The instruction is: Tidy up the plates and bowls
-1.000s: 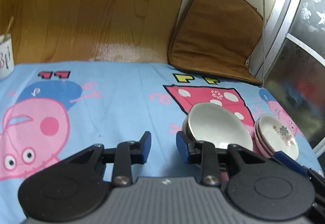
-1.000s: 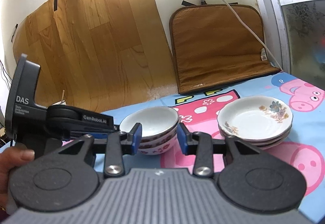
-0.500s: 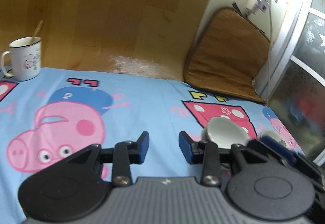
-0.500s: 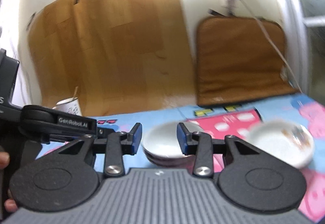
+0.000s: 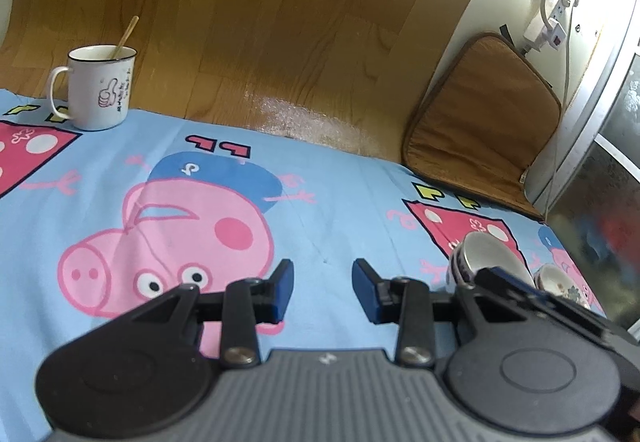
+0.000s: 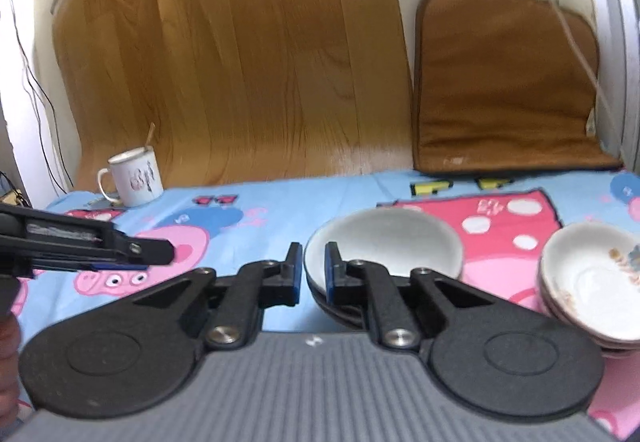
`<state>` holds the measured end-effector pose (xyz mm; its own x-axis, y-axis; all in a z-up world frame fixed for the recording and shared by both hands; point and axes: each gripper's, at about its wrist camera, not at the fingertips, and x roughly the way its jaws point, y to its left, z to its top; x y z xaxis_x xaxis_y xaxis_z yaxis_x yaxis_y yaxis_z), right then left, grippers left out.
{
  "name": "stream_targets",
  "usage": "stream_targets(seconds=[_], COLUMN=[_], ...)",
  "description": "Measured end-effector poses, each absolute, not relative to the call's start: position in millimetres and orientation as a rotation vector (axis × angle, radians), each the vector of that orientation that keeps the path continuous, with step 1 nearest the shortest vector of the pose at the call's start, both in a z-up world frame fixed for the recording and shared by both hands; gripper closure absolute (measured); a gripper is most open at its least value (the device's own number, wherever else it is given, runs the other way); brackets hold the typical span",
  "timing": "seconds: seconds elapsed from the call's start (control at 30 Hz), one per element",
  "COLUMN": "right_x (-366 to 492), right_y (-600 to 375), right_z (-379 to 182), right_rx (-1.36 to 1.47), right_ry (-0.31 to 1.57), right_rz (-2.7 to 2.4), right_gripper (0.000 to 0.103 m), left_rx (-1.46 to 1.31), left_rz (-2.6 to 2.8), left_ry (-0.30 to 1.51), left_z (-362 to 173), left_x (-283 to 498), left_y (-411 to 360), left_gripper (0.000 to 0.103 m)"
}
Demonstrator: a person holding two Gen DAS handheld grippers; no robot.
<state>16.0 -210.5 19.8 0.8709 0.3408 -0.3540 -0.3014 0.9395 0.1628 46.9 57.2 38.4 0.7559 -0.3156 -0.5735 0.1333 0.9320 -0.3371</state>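
Observation:
A stack of white bowls (image 6: 384, 242) stands on the blue cartoon cloth (image 6: 256, 217), with a stack of floral plates (image 6: 592, 282) just to its right. My right gripper (image 6: 313, 270) is at the bowls' left edge. Its jaws are closing, with the top bowl's left rim between the pads: one finger outside, one inside. My left gripper (image 5: 322, 290) hovers open over the cloth (image 5: 340, 201), well left of the bowls (image 5: 488, 254) and plates (image 5: 560, 282), with nothing between its fingers. The right gripper's black body (image 5: 532, 294) partly hides both stacks in the left wrist view.
A white mug (image 5: 100, 93) holding a stick stands at the cloth's far left. A brown cushion (image 5: 480, 121) leans on the wall at the back right, with a cable and socket above it. A glass door (image 5: 600, 222) borders the right side. A hand (image 6: 8, 342) shows at the left edge.
The left gripper has swung left, bringing the mug into view and sending the bowls to the right edge. The right gripper has neared the bowls, and its jaws have narrowed around the left rim.

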Motion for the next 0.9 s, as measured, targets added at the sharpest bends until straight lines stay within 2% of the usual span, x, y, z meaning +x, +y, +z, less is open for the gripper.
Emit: stream_targets(seconds=[0.17,0.6,0.9], right_x=[-14,-21,-11], right_y=[-218,-240,-243], right_z=[21,-2,-11], right_rx=[0.118,0.207,0.257], right_ry=[0.339,0.424,0.482], right_rz=[0.349,0.328,0.332], right_gripper=[0.088,0.086,0.084], left_rx=[-0.259,-0.164,-0.111], left_rz=[-0.277,-0.305,-0.296], left_ry=[0.686,0.758,0.701], left_z=[35,11,6], left_x=[46,46,40], left_y=[47,12,7], left_gripper=[0.065,0.062,0.057])
